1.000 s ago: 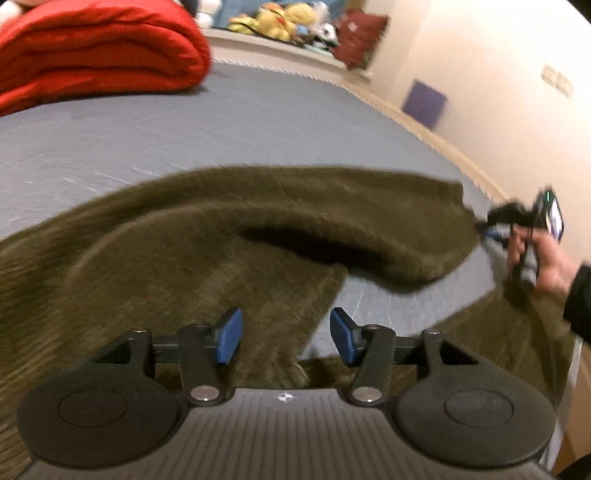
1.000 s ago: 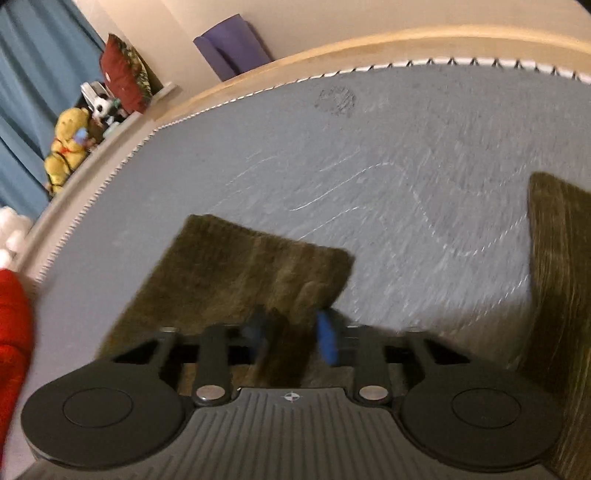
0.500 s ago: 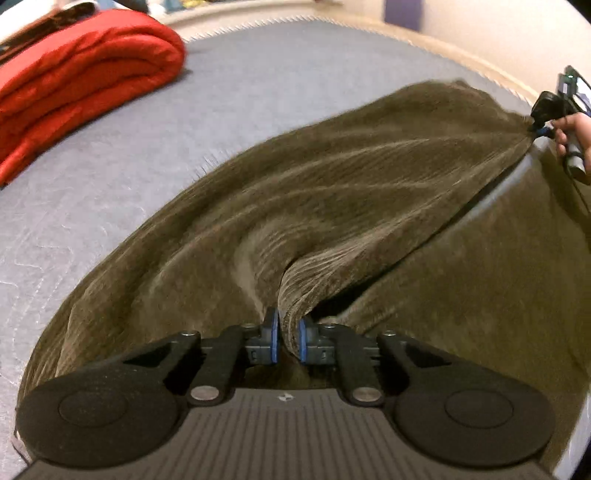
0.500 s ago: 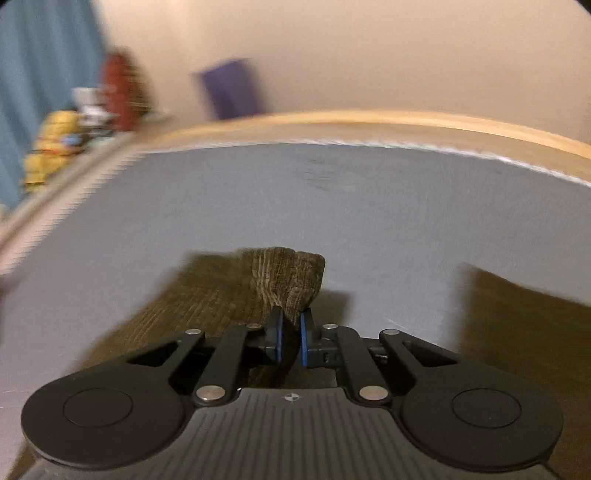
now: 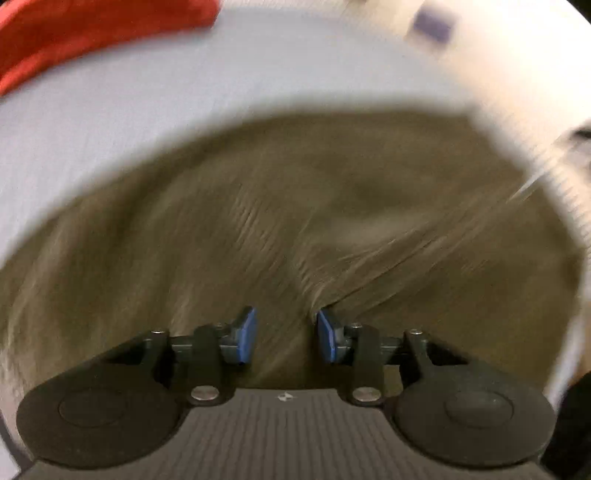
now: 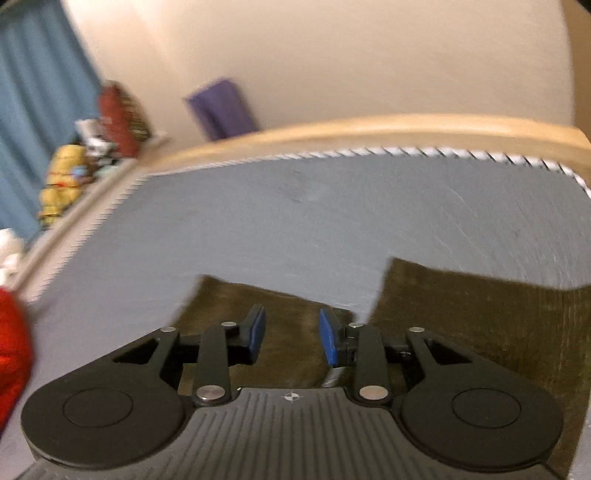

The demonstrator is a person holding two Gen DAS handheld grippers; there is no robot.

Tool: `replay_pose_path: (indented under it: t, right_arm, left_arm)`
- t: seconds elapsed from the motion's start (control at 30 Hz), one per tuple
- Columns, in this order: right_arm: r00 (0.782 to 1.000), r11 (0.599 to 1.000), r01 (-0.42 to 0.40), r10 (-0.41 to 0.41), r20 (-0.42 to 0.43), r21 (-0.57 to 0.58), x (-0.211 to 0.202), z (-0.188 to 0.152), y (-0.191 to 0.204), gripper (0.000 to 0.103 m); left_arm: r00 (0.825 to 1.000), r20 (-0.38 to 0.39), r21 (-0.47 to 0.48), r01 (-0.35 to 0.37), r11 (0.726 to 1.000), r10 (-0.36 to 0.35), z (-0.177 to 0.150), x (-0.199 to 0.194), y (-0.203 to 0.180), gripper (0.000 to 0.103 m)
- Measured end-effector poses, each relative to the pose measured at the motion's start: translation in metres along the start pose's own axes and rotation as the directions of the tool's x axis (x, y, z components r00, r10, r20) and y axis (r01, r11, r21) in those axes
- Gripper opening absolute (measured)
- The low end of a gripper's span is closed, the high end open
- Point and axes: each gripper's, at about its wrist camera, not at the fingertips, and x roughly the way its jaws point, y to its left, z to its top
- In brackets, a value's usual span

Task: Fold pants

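Note:
The olive-brown corduroy pants (image 5: 258,229) lie spread on the grey bed. My left gripper (image 5: 284,334) is open just above the cloth, with a raised fold touching the right pad; the view is blurred. In the right wrist view two leg ends lie side by side: one (image 6: 291,328) lies under my open right gripper (image 6: 291,334), the other (image 6: 480,317) lies to the right. Neither gripper holds cloth.
A red folded blanket (image 5: 92,33) lies at the far left of the grey mattress (image 6: 295,221). A wooden bed frame (image 6: 369,129) edges it. Stuffed toys (image 6: 62,177), a purple box (image 6: 221,107) and a blue curtain (image 6: 33,110) stand beyond.
Both grippers were shut on the pants half a second ago and have opened, letting the cloth drop onto the bed. The lifted leg now lies flat beside the other.

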Motion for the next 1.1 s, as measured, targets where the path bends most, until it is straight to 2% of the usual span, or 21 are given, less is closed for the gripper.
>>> replay_pose_path:
  t: [0.03, 0.1, 0.13, 0.27, 0.37, 0.53, 0.63, 0.7, 0.77, 0.8, 0.87, 0.93, 1.0, 1.07, 1.1]
  right_arm:
    - [0.999, 0.999, -0.036, 0.036, 0.004, -0.016, -0.012, 0.002, 0.008, 0.034]
    - [0.993, 0.991, -0.118, 0.119, 0.010, -0.058, -0.041, 0.005, 0.026, 0.038]
    - [0.987, 0.983, -0.158, 0.160, 0.012, -0.092, -0.059, 0.004, 0.037, 0.041]
    - [0.947, 0.919, -0.312, 0.320, -0.005, -0.241, -0.118, -0.007, 0.077, 0.049]
    - [0.899, 0.849, -0.428, 0.434, -0.051, -0.309, -0.155, -0.027, 0.103, 0.052]
    - [0.806, 0.696, -0.586, 0.556, -0.205, -0.416, -0.198, -0.089, 0.136, 0.052]
    - [0.752, 0.572, -0.652, 0.570, -0.331, -0.498, -0.205, -0.141, 0.146, 0.052]
    - [0.710, 0.478, -0.696, 0.569, -0.415, -0.535, -0.206, -0.178, 0.142, 0.052]
    - [0.684, 0.379, -0.723, 0.512, -0.520, -0.578, -0.201, -0.215, 0.138, 0.051]
    - [0.675, 0.329, -0.730, 0.481, -0.559, -0.599, -0.211, -0.232, 0.141, 0.049]
    - [0.643, 0.211, -0.747, 0.471, -0.604, -0.631, -0.218, -0.255, 0.144, 0.048]
    - [0.593, 0.102, -0.776, 0.452, -0.666, -0.622, -0.223, -0.275, 0.144, 0.048]
    - [0.550, 0.001, -0.794, 0.428, -0.717, -0.608, -0.228, -0.290, 0.143, 0.048]
    - [0.491, -0.110, -0.812, 0.405, -0.772, -0.574, -0.235, -0.301, 0.141, 0.048]
    - [0.470, -0.145, -0.818, 0.391, -0.791, -0.557, -0.238, -0.306, 0.138, 0.049]
  left_arm:
    - [1.000, 0.029, -0.005, -0.003, 1.000, 0.003, -0.005, -0.003, 0.000, 0.037]
    - [0.998, 0.030, -0.059, -0.047, 0.997, 0.049, -0.007, -0.020, 0.000, 0.037]
    - [0.995, 0.070, -0.063, -0.064, 0.996, 0.069, -0.008, -0.037, -0.002, 0.037]
    - [0.979, 0.202, -0.115, -0.002, 0.993, 0.025, -0.025, -0.106, 0.008, 0.050]
    - [0.968, 0.243, -0.160, -0.026, 0.987, 0.065, -0.050, -0.146, 0.024, 0.054]
    - [0.961, 0.204, -0.205, -0.146, 0.968, 0.188, -0.098, -0.173, 0.049, 0.054]
    - [0.966, 0.155, -0.260, -0.164, 0.952, 0.209, -0.124, -0.165, 0.066, 0.053]
    - [0.969, 0.108, -0.253, -0.188, 0.949, 0.221, -0.136, -0.163, 0.077, 0.053]
    - [0.962, 0.122, -0.249, -0.207, 0.946, 0.243, -0.143, -0.165, 0.086, 0.053]
    - [0.964, 0.114, -0.272, -0.203, 0.941, 0.241, -0.145, -0.162, 0.093, 0.053]
    - [0.973, 0.099, -0.323, -0.168, 0.931, 0.210, -0.147, -0.156, 0.106, 0.053]
    - [0.978, 0.096, -0.355, -0.140, 0.924, 0.185, -0.148, -0.149, 0.114, 0.053]
    - [0.985, 0.090, -0.384, -0.102, 0.917, 0.148, -0.145, -0.142, 0.120, 0.058]
    - [0.990, 0.080, -0.411, -0.076, 0.908, 0.119, -0.143, -0.137, 0.123, 0.078]
    - [0.991, 0.076, -0.415, -0.072, 0.907, 0.113, -0.140, -0.134, 0.123, 0.080]
